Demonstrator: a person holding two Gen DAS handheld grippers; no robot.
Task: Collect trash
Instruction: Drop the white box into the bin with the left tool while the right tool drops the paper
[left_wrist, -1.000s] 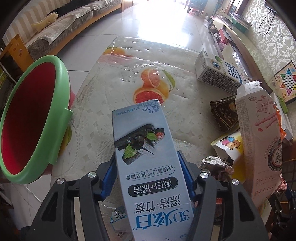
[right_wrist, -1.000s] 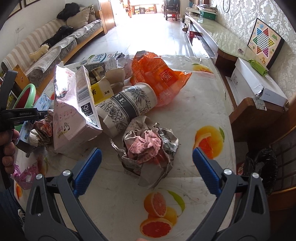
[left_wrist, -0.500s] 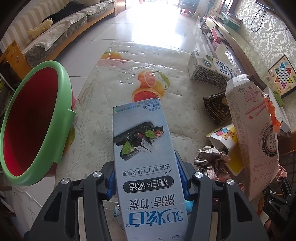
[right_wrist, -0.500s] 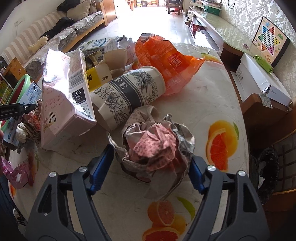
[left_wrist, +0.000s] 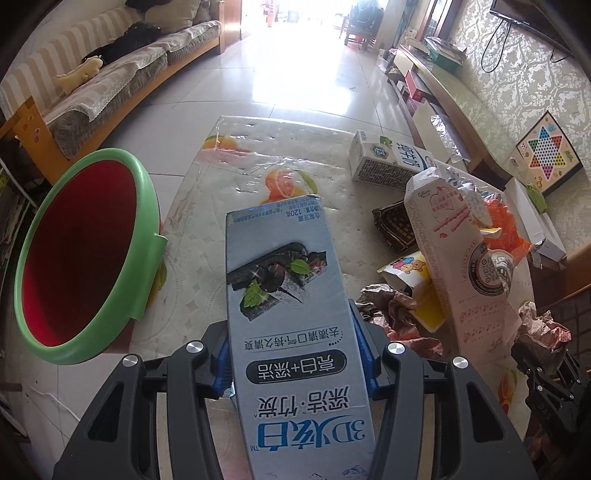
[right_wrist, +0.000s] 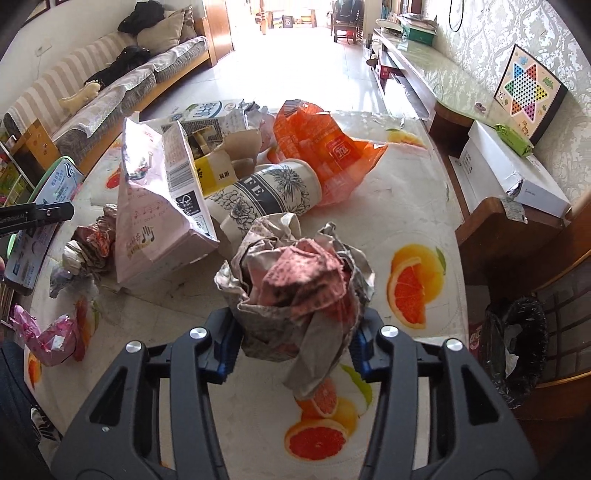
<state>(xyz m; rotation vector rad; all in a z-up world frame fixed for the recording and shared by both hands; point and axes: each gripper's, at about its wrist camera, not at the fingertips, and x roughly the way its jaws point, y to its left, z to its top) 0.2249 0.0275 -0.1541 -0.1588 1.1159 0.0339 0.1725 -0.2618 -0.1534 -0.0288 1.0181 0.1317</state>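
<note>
Since a second ago the right gripper (right_wrist: 291, 350) has gone from gaping wide around the crumpled paper wad (right_wrist: 295, 273) to pinching it: its jaws have just been closing, and the blue pads now press the wad's lower sides at bottom centre of the right view. The left gripper (left_wrist: 293, 358) has tightened a little on the grey toothpaste box (left_wrist: 291, 314), and the desk (left_wrist: 236, 184) looks farther below it, with more of the room showing at the top of the frame.

Both grippers hold trash. The toothpaste box stands lengthwise between the left pads, filling the lower middle of the left view; the green-rimmed red bin (left_wrist: 85, 251) gapes at the left edge, beside the desk.

To do this well, I'd say swing the box over the bin's mouth before letting go, so it clears the green rim. The wad is loose and springy, with a strip dangling beneath, so lift it straight up first, clear of the paper coffee cup (right_wrist: 269, 199) and the pink carton (right_wrist: 159, 206) behind it, and keep the squeeze firm. The rest of the litter lies untouched in the upper middle of the right view.
</note>
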